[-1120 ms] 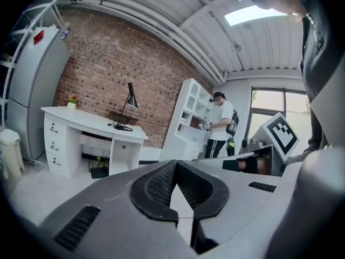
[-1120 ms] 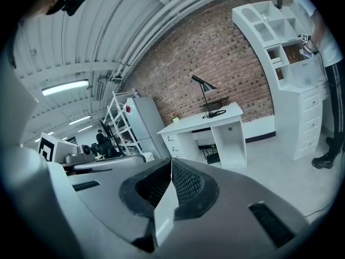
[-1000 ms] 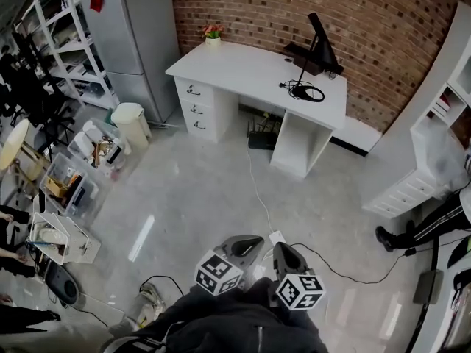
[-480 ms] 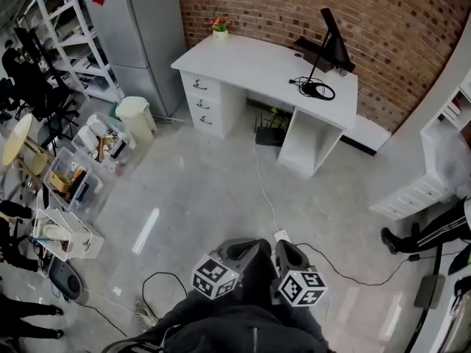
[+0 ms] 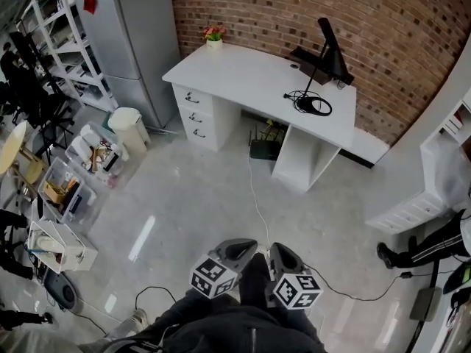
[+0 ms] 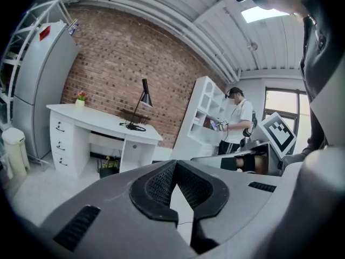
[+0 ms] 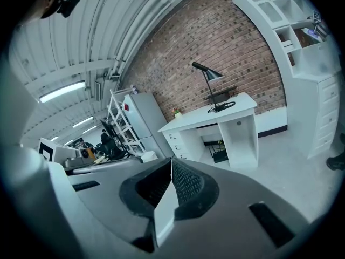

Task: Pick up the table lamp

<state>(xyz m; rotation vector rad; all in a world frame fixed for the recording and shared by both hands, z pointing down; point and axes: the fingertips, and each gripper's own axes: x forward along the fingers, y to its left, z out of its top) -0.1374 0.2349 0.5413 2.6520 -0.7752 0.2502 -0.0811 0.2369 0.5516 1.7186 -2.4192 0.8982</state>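
A black table lamp (image 5: 324, 46) with a thin stem stands at the right end of a white desk (image 5: 243, 76), its cable coiled (image 5: 313, 105) at its foot. The lamp (image 6: 143, 93) also shows far off in the left gripper view and the lamp (image 7: 209, 77) in the right gripper view. My left gripper (image 5: 239, 252) and right gripper (image 5: 276, 256) hang side by side close to my body, well short of the desk. Both are shut with nothing between their jaws.
A grey fridge (image 5: 129, 35) and white shelving (image 5: 55, 28) stand left of the desk. A bin (image 5: 129, 123) and crates of clutter (image 5: 70, 190) line the left. Cables (image 5: 257, 197) run over the floor. A white shelf unit (image 5: 441, 168) and a person's leg (image 5: 419, 245) are on the right.
The desk and lamp have shifted slightly in the head view as I walk toward them. Both grippers stay shut, side by side.
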